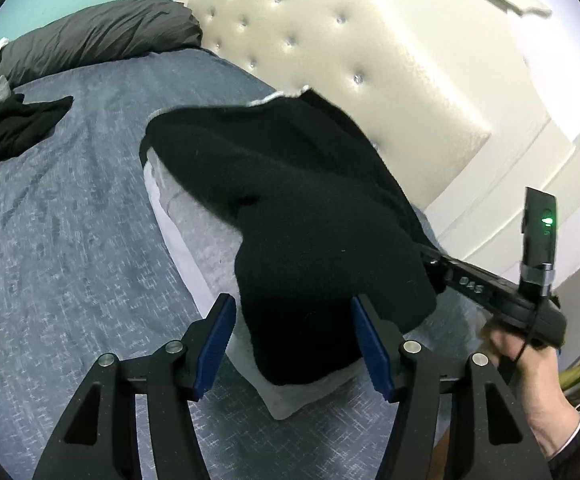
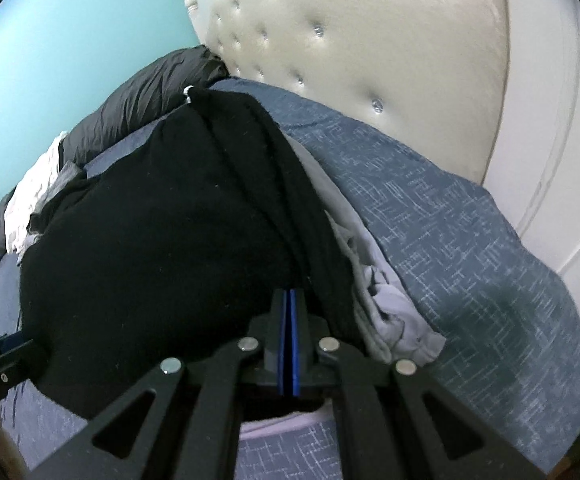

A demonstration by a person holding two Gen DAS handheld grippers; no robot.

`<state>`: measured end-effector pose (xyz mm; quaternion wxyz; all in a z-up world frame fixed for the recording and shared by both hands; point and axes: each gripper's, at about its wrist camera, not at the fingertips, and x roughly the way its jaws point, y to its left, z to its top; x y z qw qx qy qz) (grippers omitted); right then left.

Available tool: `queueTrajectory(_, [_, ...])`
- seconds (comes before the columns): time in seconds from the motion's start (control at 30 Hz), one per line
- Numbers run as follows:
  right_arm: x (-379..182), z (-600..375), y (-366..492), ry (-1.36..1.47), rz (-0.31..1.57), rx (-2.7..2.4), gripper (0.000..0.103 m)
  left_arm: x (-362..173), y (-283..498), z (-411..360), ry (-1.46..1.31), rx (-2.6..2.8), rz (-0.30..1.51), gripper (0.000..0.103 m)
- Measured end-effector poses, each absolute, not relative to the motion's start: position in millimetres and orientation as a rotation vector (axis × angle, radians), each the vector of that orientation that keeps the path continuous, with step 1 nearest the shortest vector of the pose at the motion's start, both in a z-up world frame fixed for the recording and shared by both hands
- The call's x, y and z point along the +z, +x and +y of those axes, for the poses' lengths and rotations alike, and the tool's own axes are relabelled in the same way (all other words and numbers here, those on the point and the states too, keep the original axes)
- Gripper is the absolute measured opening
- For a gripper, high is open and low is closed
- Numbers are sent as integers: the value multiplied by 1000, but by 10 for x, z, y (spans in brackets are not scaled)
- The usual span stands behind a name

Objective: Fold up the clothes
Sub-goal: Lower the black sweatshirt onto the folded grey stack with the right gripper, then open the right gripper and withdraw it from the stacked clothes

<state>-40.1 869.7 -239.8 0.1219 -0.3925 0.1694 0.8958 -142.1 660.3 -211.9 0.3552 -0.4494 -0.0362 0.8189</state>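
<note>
Two claws on one black sweater (image 1: 290,200), which lies on the grey garment (image 1: 194,240) near the headboard (image 1: 330,60). My right claw (image 2: 289,300) is clenched on its edge to carry the fold; left claw (image 1: 294,344) is released, straddling the hem w/o pressing.

We can read no words, brands or numbers anywhere in either view. The only sign we find is a small green light (image 1: 547,222) glowing on the black device (image 1: 538,236) mounted on the right gripper (image 1: 434,258).
</note>
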Motion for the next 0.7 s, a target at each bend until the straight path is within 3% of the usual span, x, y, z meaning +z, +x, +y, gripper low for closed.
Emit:
queueTrajectory(0.3, [-1526, 8723, -882, -1087, 492, 2792, 3, -1773, -2139, 6423, -1156, 2169, -114, 64])
queueTrajectory(0.47, [-1549, 8648, -1570, -1304, 395, 2792, 3, -1866, -2652, 6468, -1198, 2148, -91, 63])
queueTrajectory(0.7, [-1832, 8774, -2262, -1452, 326, 2663, 3, -2013, -2806, 6352, -1189, 2113, -95, 63])
